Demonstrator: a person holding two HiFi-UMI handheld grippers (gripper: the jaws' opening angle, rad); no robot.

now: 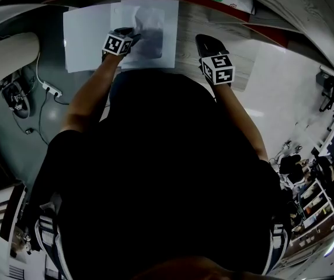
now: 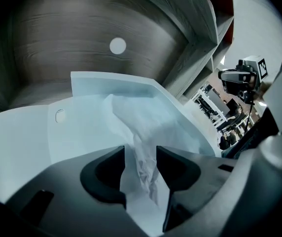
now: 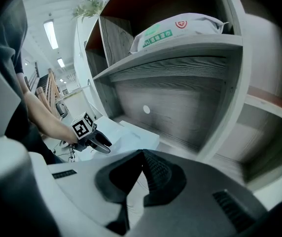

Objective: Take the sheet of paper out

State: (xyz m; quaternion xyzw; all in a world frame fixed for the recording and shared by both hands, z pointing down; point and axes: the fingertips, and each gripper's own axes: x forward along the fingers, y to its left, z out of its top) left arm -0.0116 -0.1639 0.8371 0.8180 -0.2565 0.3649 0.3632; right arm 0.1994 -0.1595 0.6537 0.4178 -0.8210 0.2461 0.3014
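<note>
At the left claw (image 2: 141,154), only its own view shows pinched paper (image 2: 140,120); right claw (image 3: 142,154) closed.

Dim, cool-toned. Heavy fisheye bending, black vignetted corners. Ceiling light strips (image 3: 51,34) glare in right gripper view; foreground soft.

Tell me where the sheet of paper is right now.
In the left gripper view, the sheet of paper is crumpled between the jaws of the left gripper, rising off the pale folder on the desk.
</note>
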